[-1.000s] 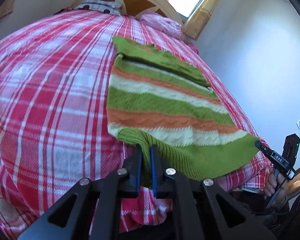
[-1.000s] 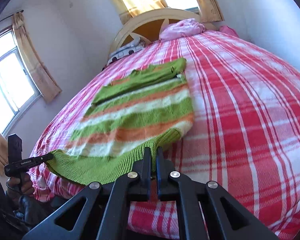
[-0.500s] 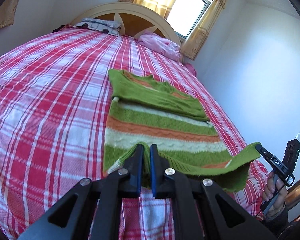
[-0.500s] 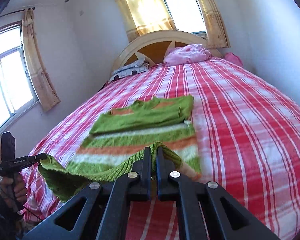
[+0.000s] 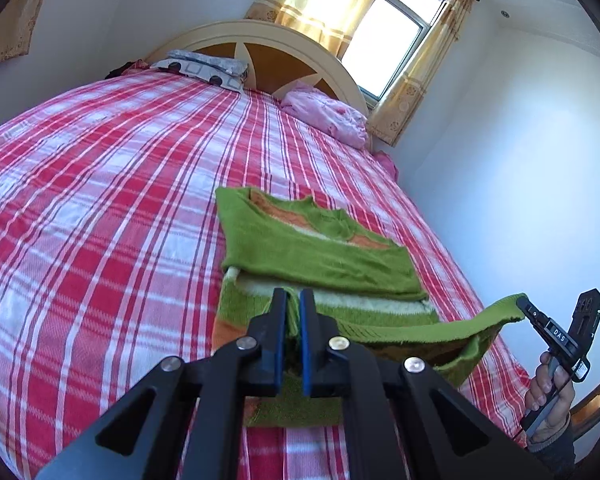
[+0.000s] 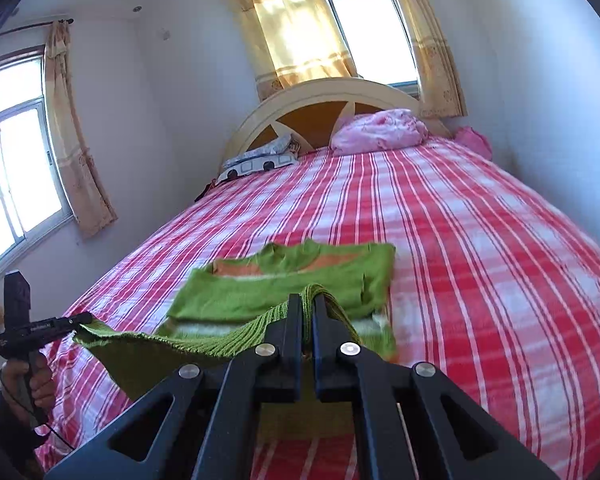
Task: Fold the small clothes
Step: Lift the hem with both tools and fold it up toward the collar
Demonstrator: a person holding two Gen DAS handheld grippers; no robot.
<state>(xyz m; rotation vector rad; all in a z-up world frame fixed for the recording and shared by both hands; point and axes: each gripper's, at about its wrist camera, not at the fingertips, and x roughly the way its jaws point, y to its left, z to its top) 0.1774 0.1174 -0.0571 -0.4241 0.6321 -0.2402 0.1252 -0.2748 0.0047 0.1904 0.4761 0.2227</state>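
Sunlit white walls and yellow curtains (image 6: 296,28) frame a bed (image 5: 100,200) covered by a red-and-white checked sheet, with a rounded cream headboard (image 6: 320,96) at its far end. Against that headboard you see a pink bundle (image 6: 380,130) and a patterned grey pillow (image 5: 204,66).

Your sweater (image 5: 312,248), knitted in green, orange and cream stripes, lies near the foot edge of the bed, toward its right side as the left camera looks at it. Its sleeves are folded across the chest, and the neckline points to the headboard. The green ribbed hem is lifted off the sheet and hangs as a slack band between your two tools, above the striped body.

Your left gripper (image 5: 293,308) is clenched on one corner of that hem; the knit is pinched between the blue-lined fingers (image 5: 306,336). Your right gripper (image 6: 307,316) is clamped on the other corner, with the ribbed edge bunched over its tips.

Each camera also catches the other tool. In the left view, the right gripper sits at the right margin, held by your hand (image 5: 550,392), its tip biting the hem's far end. In the right view, the left gripper is at the left margin in your other hand (image 6: 36,380), with the hem reaching up to its tip.
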